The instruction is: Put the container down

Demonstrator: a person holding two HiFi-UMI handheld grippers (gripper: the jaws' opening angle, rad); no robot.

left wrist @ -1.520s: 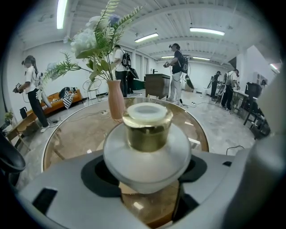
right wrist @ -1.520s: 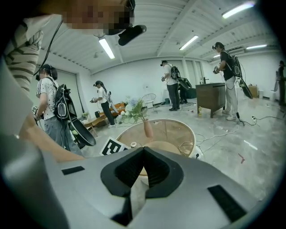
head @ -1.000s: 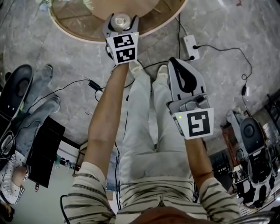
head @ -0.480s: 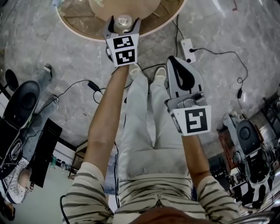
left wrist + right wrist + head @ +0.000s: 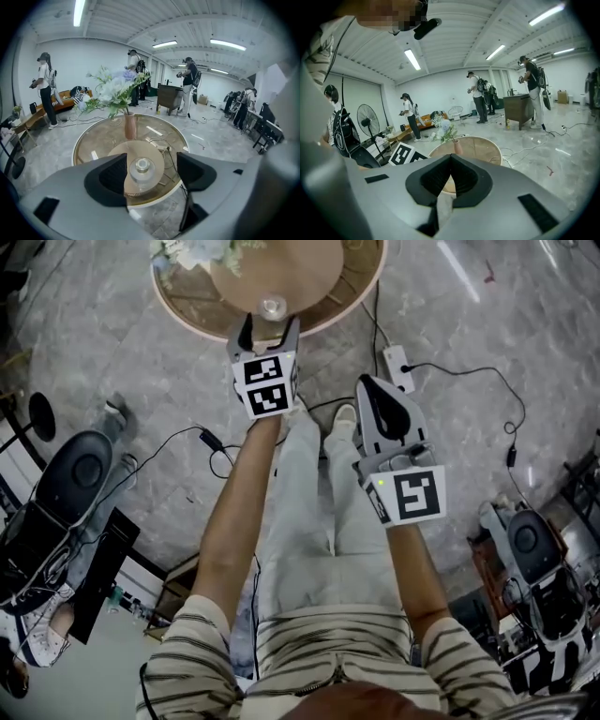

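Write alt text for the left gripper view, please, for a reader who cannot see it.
A clear lidded container stands on a round table, framed untouched between the left gripper's wide, closing jaws; a flower vase stands behind.

I have drawn my left gripper (image 5: pixel 269 326) back toward me. The container (image 5: pixel 273 306), which sat between its jaws a second ago, now stands free on the table (image 5: pixel 361 282) just past the tips. The jaws are closing slightly and touch nothing, and my head has shifted, bringing the flowers (image 5: pixel 192 251) into view.
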